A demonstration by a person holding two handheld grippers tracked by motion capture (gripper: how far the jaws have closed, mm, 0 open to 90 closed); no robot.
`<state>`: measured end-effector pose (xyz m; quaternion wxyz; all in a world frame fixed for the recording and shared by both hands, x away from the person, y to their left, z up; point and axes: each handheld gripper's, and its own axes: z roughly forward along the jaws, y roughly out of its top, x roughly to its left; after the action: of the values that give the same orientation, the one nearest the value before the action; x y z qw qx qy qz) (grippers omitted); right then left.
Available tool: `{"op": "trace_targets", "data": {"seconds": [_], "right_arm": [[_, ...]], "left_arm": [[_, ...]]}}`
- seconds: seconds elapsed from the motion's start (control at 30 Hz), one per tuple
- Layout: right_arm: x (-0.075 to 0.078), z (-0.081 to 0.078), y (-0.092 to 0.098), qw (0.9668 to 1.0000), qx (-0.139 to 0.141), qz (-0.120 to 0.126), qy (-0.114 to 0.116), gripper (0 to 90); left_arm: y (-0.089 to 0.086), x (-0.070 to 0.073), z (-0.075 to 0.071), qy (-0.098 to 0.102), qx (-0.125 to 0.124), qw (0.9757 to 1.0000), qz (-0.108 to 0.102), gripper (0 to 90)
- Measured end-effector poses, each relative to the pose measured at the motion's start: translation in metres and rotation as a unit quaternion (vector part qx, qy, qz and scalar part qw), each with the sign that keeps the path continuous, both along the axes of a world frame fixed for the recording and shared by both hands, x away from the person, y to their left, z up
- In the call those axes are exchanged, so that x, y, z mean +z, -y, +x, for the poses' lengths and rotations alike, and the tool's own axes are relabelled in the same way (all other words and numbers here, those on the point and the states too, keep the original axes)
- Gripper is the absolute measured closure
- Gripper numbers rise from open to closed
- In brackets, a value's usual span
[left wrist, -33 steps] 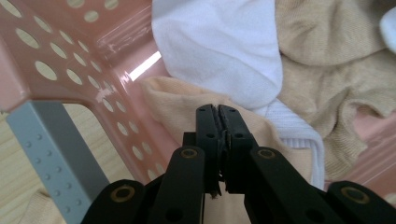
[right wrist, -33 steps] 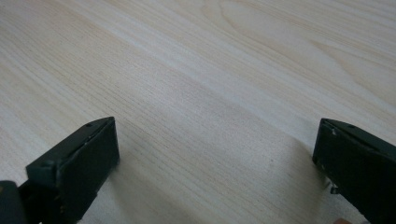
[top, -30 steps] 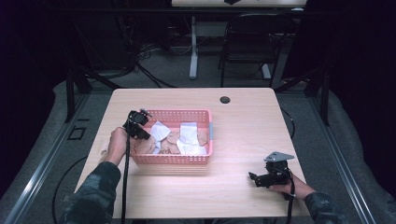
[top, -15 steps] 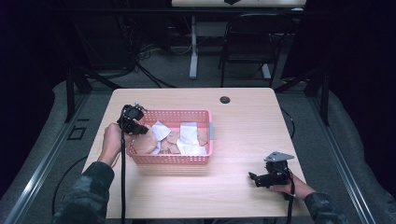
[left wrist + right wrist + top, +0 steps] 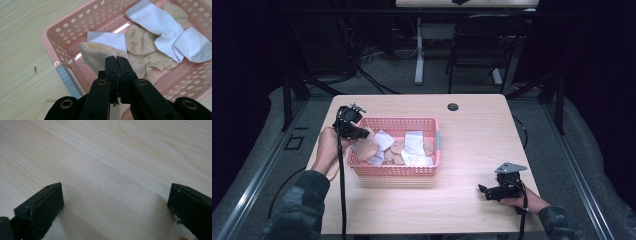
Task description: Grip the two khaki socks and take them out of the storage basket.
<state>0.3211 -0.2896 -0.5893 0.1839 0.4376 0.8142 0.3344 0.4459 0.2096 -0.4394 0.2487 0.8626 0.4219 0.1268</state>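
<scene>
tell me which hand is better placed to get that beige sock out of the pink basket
Left. The left claw is already shut on the beige sock, at the pink basket's left end. The right claw sits open, low over bare table, well away from the basket.

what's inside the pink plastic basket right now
The pink perforated plastic basket holds white ribbed socks and beige socks. The left tongs are pinching one beige sock at the rim. Whatever lies beneath the pile is covered.

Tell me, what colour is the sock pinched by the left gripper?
Beige: the soft beige sock, clearest in the left gripper view.
</scene>
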Motion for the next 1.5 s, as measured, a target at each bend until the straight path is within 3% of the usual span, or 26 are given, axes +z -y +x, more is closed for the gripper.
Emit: {"op": "trace_targets", "data": {"seconds": [0.3,0.63,1.03,1.5], "right_arm": [[-0.001,-0.001,0.000,1.0000,-0.002,0.006,0.003,0.0],[0.000,-0.001,0.000,1.0000,-0.001,0.000,0.002,0.0],[0.000,-0.001,0.000,1.0000,-0.001,0.001,0.002,0.0],[0.000,-0.001,0.000,1.0000,0.000,0.001,0.002,0.0]], "left_arm": [[0.001,0.021,-0.001,0.018,-0.009,0.9996,-0.018,87.9],[-0.003,0.041,-0.007,0.041,-0.005,0.9989,-0.023,87.9],[-0.030,0.065,-0.014,0.068,0.019,0.9971,-0.027,87.9],[-0.077,0.072,-0.024,0.076,0.067,0.9946,-0.022,87.8]]}}
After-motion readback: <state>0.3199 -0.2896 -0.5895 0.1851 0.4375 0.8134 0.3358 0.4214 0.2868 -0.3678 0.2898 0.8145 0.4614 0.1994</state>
